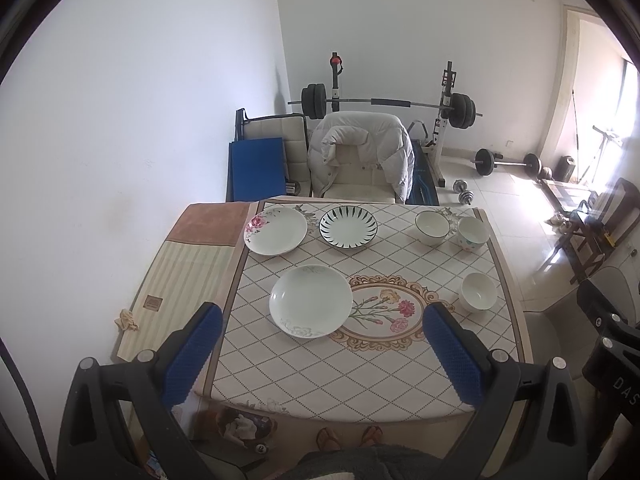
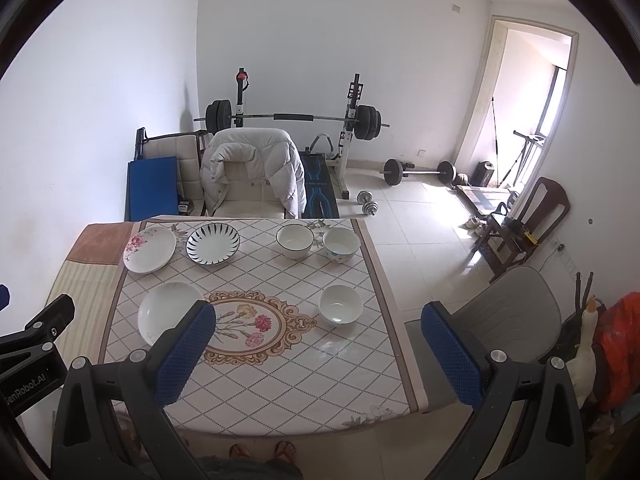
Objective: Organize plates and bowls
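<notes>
Three plates lie on the table: a white plate (image 1: 311, 301) (image 2: 170, 312) nearest me, a pink-flower plate (image 1: 275, 230) (image 2: 149, 249) at the far left, and a black-striped plate (image 1: 348, 227) (image 2: 213, 244) beside it. Three bowls stand at the right: a dark-rimmed bowl (image 1: 432, 227) (image 2: 295, 241), a dotted bowl (image 1: 473, 233) (image 2: 341, 244), and a plain white bowl (image 1: 478, 291) (image 2: 340, 304) nearer me. My left gripper (image 1: 322, 318) is open and empty, high above the near table edge. My right gripper (image 2: 320, 318) is open and empty, high above the table's near right side.
The table (image 1: 304, 376) has a patterned cloth with a flower medallion (image 1: 380, 308). A chair with a white jacket (image 1: 362, 152) stands behind it. A grey chair (image 2: 508, 304) stands at the table's right. A barbell rack (image 2: 296, 118) and weights stand on the floor beyond.
</notes>
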